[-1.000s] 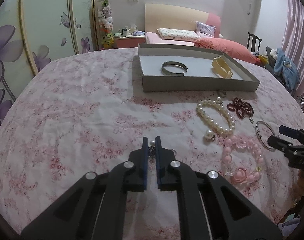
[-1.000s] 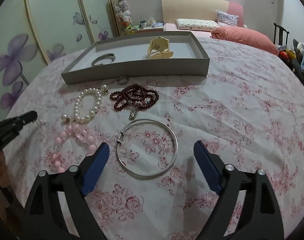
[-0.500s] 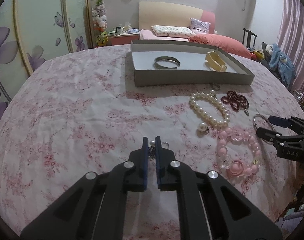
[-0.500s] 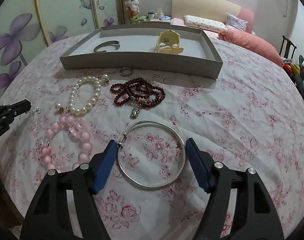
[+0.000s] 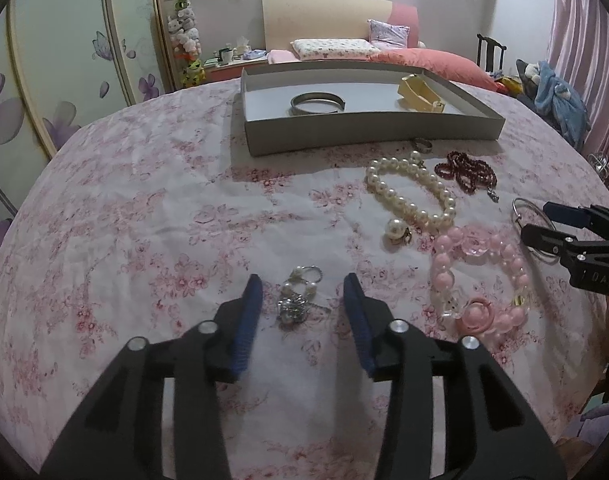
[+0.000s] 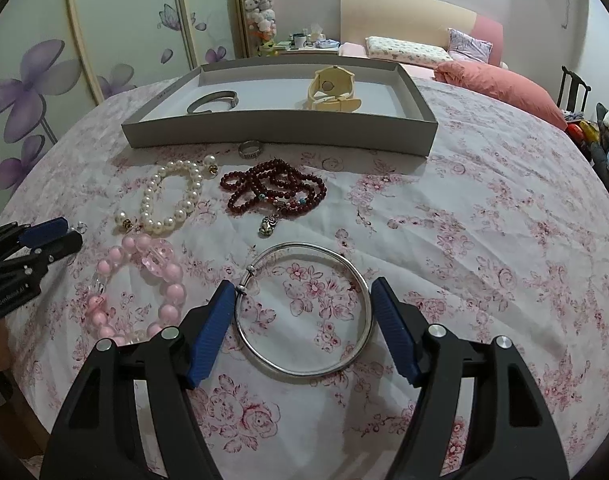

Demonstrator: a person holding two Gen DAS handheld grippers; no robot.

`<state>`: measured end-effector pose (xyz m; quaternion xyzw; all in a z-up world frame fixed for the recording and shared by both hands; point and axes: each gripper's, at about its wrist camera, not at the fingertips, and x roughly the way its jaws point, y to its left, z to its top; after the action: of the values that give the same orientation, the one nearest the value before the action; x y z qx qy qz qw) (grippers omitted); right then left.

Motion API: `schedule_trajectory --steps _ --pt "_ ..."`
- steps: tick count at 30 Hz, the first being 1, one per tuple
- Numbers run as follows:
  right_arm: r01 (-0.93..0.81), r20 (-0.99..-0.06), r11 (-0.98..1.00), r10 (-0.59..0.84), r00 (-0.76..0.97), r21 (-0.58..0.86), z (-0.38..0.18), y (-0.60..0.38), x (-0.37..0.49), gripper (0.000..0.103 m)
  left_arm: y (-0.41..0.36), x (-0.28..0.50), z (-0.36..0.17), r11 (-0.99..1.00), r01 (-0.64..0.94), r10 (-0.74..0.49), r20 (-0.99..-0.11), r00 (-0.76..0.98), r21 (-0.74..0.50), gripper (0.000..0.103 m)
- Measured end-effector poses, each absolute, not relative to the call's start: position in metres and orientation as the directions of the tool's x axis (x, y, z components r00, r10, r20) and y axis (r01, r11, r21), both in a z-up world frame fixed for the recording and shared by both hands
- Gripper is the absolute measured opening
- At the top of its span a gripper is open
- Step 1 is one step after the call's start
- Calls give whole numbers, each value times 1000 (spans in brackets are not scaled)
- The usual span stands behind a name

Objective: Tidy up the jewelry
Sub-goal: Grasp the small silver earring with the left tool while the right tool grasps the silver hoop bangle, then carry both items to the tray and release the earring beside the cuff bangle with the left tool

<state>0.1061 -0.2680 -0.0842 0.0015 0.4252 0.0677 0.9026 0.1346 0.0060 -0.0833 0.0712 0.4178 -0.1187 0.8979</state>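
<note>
My left gripper (image 5: 303, 294) is open, its jaws either side of a small silver-and-pearl earring (image 5: 298, 296) lying on the floral cloth. My right gripper (image 6: 302, 302) is open around a large silver bangle (image 6: 304, 308) that lies flat; both pads stand at its rim. On the cloth lie a pearl bracelet (image 6: 170, 200), a dark red bead string (image 6: 274, 192), a pink bead bracelet (image 6: 138, 292), and a silver ring (image 6: 249, 149). The grey tray (image 6: 280, 134) holds a metal cuff (image 6: 212, 101) and a cream watch (image 6: 332, 90).
The round table drops off at its front and side edges. Wardrobe doors with purple flowers (image 6: 36, 80) stand at the left. A bed with pink bedding (image 6: 500, 84) and a chair (image 5: 490, 54) are behind the table.
My left gripper has opened; the earring now lies between its jaws. My right gripper has moved forward and narrowed around the silver bangle.
</note>
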Motion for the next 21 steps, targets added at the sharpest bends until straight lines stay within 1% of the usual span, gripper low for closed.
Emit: schedule_trajectory --steps 2,3,4,6,7,10,14,17,21 --pt "-120 -767 991 125 629 62 -84 -268 107 70 5 137 -84 963 269 -153 -768 622 26 43" --pt "-119 -767 991 126 630 64 -84 -268 107 70 4 139 -84 964 267 -155 -771 618 20 38" --pt "-119 -766 991 127 630 66 -84 -268 107 70 4 139 -83 964 266 -157 -771 617 16 22" --pt "-115 -765 991 130 631 74 -83 -268 107 70 1 140 -83 962 273 -167 -772 613 9 9" --pt "-113 -763 991 131 633 76 -83 -269 107 70 0 139 -84 961 276 -168 -771 615 11 7" --pt "-106 -755 991 135 642 87 -80 -271 106 70 -1 132 -84 959 281 -157 -764 626 32 7" --pt "-102 -730 990 143 668 101 -73 -273 103 70 2 127 -82 963 269 -163 -760 629 15 7" --pt "-90 -693 990 139 707 107 -63 -275 98 70 9 124 -74 968 251 -174 -735 655 -6 7" --pt "-82 -647 989 143 749 124 -51 -278 95 70 22 120 -49 970 234 -211 -676 706 -58 7"
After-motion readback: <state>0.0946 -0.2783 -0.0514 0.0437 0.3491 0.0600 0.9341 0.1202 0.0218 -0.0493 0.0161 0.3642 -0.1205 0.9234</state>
